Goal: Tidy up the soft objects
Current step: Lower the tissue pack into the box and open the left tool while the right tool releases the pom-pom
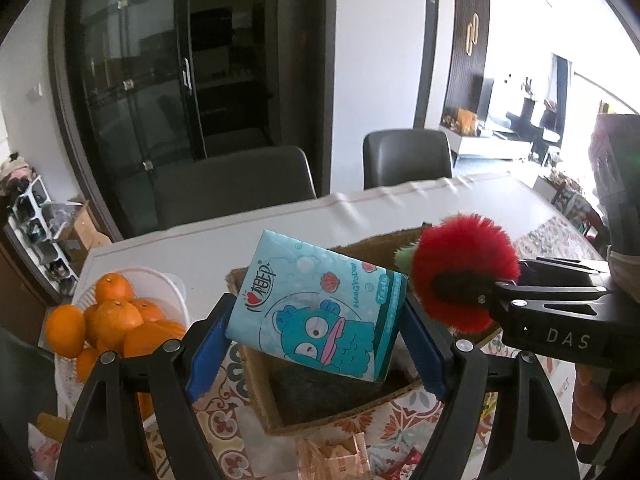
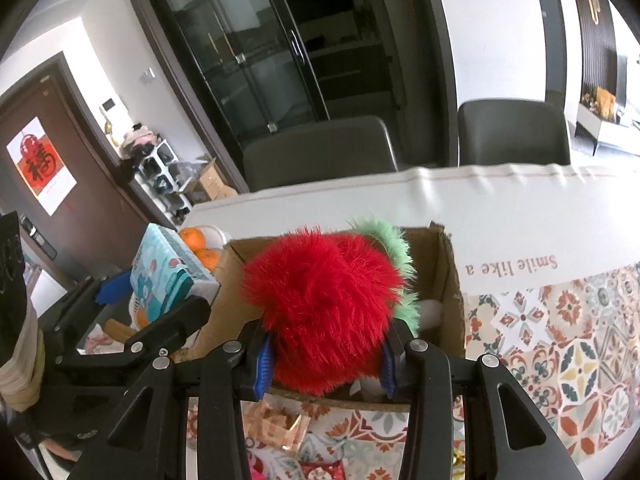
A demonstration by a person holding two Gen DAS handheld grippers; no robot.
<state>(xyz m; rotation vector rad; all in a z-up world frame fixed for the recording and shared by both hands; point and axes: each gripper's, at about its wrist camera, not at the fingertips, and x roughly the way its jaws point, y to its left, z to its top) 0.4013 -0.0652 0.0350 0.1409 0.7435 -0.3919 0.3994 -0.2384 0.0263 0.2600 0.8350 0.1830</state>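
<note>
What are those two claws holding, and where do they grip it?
Left gripper clamps the blue tissue pack by its sides; right gripper squeezes the red fluffy plush toy across its middle.

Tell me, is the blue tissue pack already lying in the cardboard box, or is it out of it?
Out. The tissue pack hangs tilted above the cardboard box, clamped between the left gripper's blue fingers.

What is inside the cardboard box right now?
The box shows a dark floor under the tissue pack and something white by its right wall. The red plush, held over it by the right gripper, hides the rest.
</note>
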